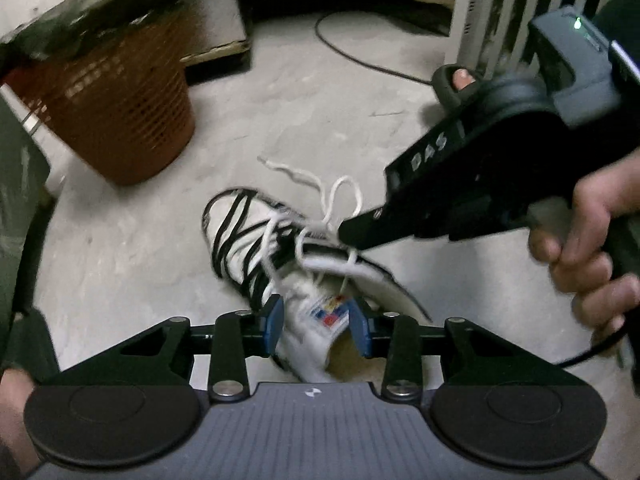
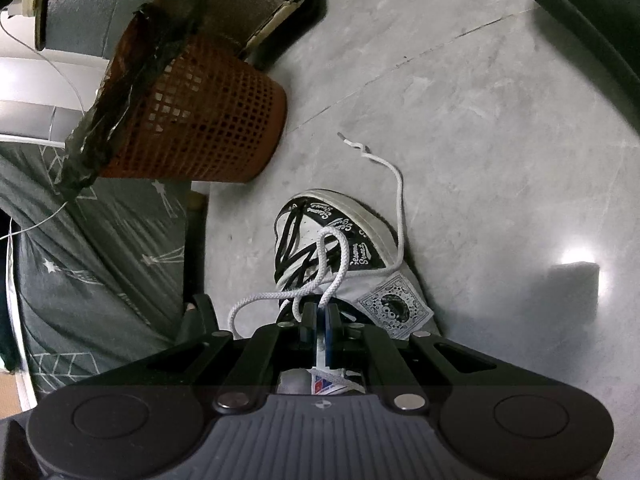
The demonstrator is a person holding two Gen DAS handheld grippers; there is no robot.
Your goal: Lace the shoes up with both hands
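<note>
A white high-top shoe point(image 1: 236, 240) with black stripes lies on the grey floor, also seen in the right wrist view point(image 2: 344, 220). Its white lace point(image 1: 296, 174) is loosely threaded, and one free end trails across the floor point(image 2: 398, 200). My left gripper point(image 1: 316, 326) is over the shoe's opening, with its blue pads against both sides of the tongue point(image 1: 320, 316) with the coloured label. My right gripper point(image 2: 320, 312) is shut on a loop of the lace at the upper eyelets. Its black tip point(image 1: 350, 234) shows from the side, held by a hand point(image 1: 580, 240).
An orange mesh basket point(image 1: 120, 112) with a dark liner stands left of the shoe point(image 2: 208, 128). A black cable point(image 1: 360, 56) and a white slatted panel point(image 1: 492, 8) lie beyond. Grey patterned cloth point(image 2: 100, 260) fills the left side. A dark curved object point(image 2: 580, 20) crosses the top right.
</note>
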